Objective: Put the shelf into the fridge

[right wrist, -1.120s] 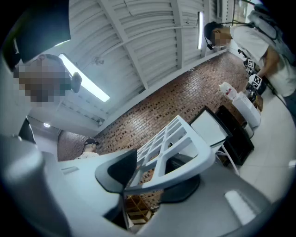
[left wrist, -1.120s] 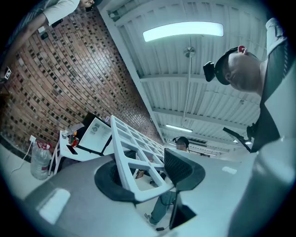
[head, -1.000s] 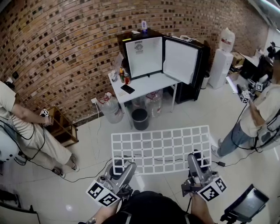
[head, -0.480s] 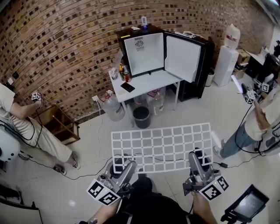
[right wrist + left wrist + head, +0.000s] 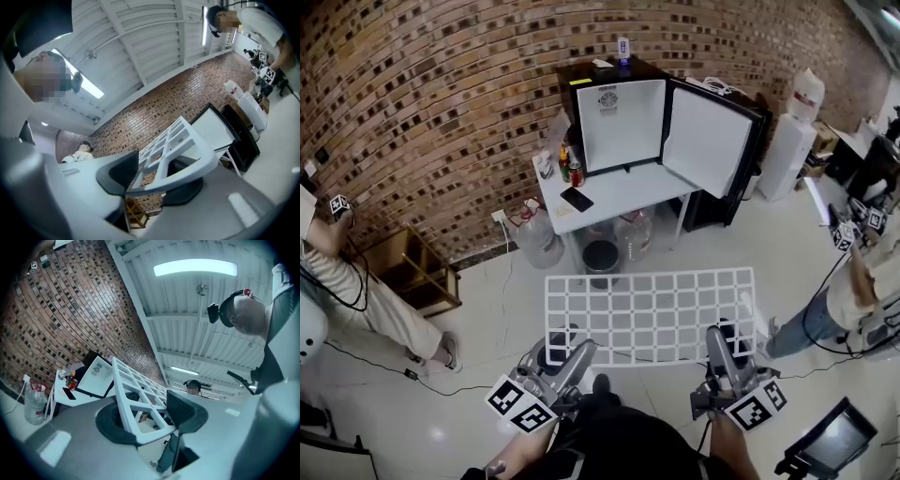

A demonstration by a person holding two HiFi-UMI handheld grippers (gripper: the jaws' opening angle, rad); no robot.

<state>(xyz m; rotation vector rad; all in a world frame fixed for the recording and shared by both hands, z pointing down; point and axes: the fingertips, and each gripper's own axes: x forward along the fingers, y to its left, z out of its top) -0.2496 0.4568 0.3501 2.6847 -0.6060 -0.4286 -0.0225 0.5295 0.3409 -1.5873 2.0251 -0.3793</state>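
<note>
Shelf (image 5: 652, 316): white wire grid, level in the air above the pale floor, long side across the head view, well apart from the fridge.
Left gripper (image 5: 561, 345): clamped on the shelf's near edge by its left corner; in the left gripper view, white rim bar pinched between the 2 dark pads (image 5: 180, 408).
Right gripper (image 5: 724, 339): closed on the same near edge close to the right corner; in the right gripper view, rim bar squeezed between both pads (image 5: 123, 172), grid reaching away toward the brick wall.
Fridge (image 5: 602, 77): black, against the brick wall (image 5: 441, 112) behind the table, open, 2 white panels facing the room.
Table (image 5: 623, 190): white, between shelf and fridge; dark phone (image 5: 576, 199) lying flat, bottles and a can (image 5: 572, 171) near its left end.
Under the table: 2 clear water jugs (image 5: 539, 239), black bin (image 5: 600, 255).
Water dispenser (image 5: 792, 141): white, right of the fridge.
People: 1 at the left edge (image 5: 356, 291), 1 at the right edge (image 5: 853, 295), both well apart from the shelf.
</note>
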